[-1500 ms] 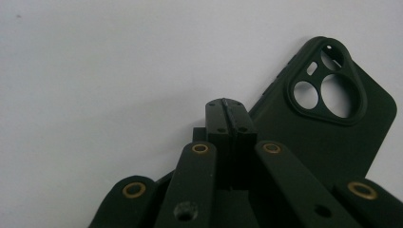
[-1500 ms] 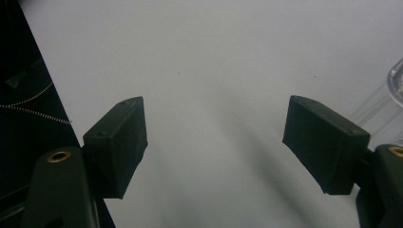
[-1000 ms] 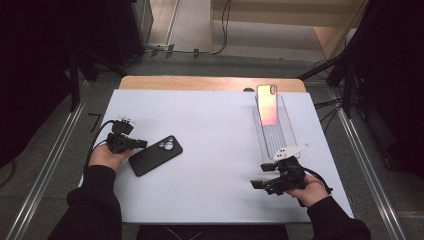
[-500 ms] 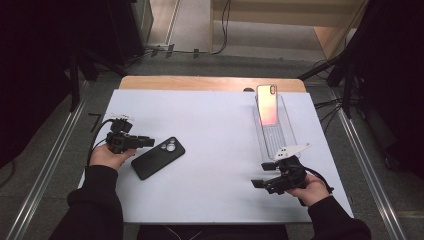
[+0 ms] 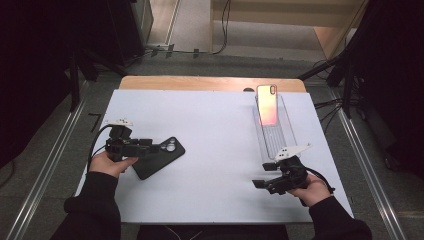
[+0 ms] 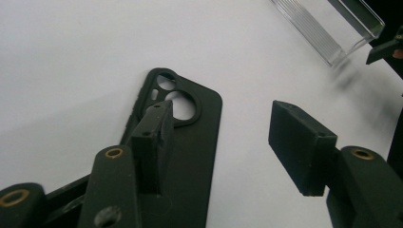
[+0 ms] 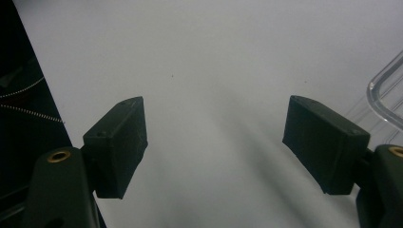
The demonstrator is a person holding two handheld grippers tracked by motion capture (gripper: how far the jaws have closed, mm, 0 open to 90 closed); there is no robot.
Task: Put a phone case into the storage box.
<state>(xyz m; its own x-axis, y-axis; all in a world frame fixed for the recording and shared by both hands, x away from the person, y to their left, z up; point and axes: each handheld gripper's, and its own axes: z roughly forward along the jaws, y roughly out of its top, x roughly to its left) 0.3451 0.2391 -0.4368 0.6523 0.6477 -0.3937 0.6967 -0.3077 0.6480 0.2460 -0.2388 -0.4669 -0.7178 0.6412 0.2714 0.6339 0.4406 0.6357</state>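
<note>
One black phone case, matte, soft-looking, rounded corners, round and oval camera cut-outs at one end; lies flat on the white bench, well left of the clear tray. Left gripper above its near edge, fingers just opening, spread, nothing pinched. Right gripper beside the tray's near end, fingers spread, empty.

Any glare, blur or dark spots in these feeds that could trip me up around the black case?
High view: the phone in the clear tray glows orange-pink with glare, and the surroundings are dark. Left gripper view: the black phone case is sharp, the near jaws soft, the tray end slightly blurred. Right gripper view: soft jaw shadows on the white table.
</note>
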